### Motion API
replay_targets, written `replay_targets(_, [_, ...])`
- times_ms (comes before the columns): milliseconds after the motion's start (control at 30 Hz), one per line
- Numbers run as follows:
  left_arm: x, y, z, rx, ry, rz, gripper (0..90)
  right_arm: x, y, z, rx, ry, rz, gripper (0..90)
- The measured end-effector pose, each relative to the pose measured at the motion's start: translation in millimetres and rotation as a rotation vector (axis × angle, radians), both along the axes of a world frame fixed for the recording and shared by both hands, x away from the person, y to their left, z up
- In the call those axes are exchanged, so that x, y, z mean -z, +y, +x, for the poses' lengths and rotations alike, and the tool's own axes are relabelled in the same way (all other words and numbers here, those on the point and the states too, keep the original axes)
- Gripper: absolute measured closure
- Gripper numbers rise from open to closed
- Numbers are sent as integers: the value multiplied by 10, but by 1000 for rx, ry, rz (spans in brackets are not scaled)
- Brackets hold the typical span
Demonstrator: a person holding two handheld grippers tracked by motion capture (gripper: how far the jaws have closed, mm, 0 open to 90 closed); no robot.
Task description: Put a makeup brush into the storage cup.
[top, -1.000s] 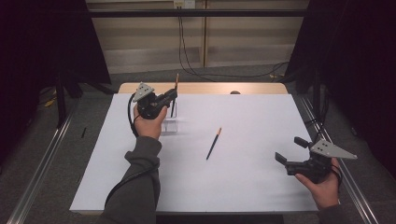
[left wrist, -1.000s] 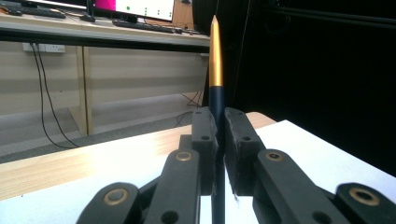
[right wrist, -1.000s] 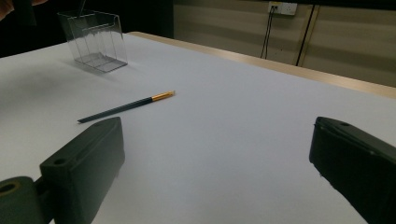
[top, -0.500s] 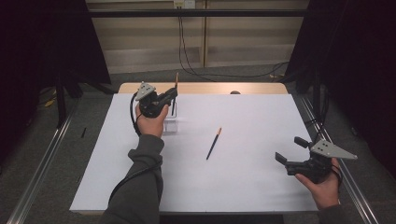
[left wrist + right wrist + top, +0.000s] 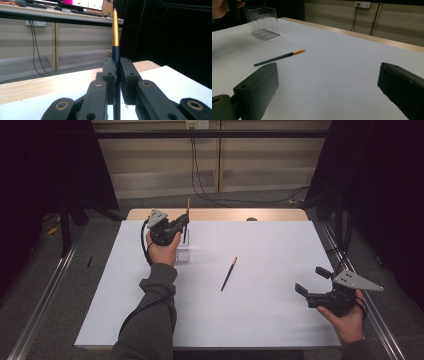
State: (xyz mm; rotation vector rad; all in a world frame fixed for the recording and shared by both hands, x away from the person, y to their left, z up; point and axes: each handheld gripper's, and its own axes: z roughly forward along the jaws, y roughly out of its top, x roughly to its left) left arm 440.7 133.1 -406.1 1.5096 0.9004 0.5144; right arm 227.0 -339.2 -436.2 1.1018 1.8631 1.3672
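Observation:
My left gripper (image 5: 183,222) is shut on a dark pencil with a gold end (image 5: 115,37), held upright, gold tip up, over a clear plastic holder (image 5: 183,251) at the table's back left. In the left gripper view the pencil stands pinched between the jaws, and the left gripper (image 5: 116,72) looks past the table's far edge. A second dark pencil with a gold end (image 5: 229,273) lies flat near the middle of the white table; it also lies ahead in the right gripper view (image 5: 279,57). My right gripper (image 5: 312,281) hovers open at the front right, nothing between its jaws.
The white sheet (image 5: 260,315) covers most of the wooden table (image 5: 225,214). The clear holder (image 5: 262,22) stands far left in the right gripper view. Metal rails run along both sides of the table. Cables hang behind the far edge.
The left gripper with its pencil has shifted very slightly; the right gripper has stayed still.

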Motion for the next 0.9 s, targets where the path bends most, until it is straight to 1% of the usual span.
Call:
replay_targets(133, [18,7,15,-4,0,-8,832,3,-3,1,2,1,-2,29])
replay_targets(167, [25,-2,15,-10,2,-22,832,4,-3,1,1,2,-1,29])
replay_targets(233, [37,-5,15,-14,5,-29,832,3,-4,0,2,1,-3,29])
replay_targets(300, [52,-1,24,-12,7,-25,832,2,-2,0,-1,0,-2,29])
replay_targets(333, [57,3,24,-20,11,-22,832,2,-2,-1,0,1,-4,29])
replay_targets(533, [81,9,21,-14,10,-13,832,2,-2,-3,-2,2,-2,29])
replay_targets(600, [89,15,16,-23,17,-7,832,2,-1,-2,-3,2,-2,29])
replay_targets(633, [98,18,17,-18,16,-15,832,1,0,-3,-3,0,-4,29])
replay_targets(700, [113,29,19,-27,16,-11,832,0,4,-3,2,-3,-3,29])
replay_targets(733, [120,38,18,-20,19,-11,832,0,2,-3,1,-3,-5,29])
replay_targets(767, [129,39,19,-25,18,-16,832,2,4,-3,1,0,-3,29])
replay_targets(833, [141,51,15,-31,24,-9,832,4,3,-3,2,1,-5,29])
replay_targets(900, [152,58,12,-26,23,-10,832,4,5,-2,2,2,-3,29])
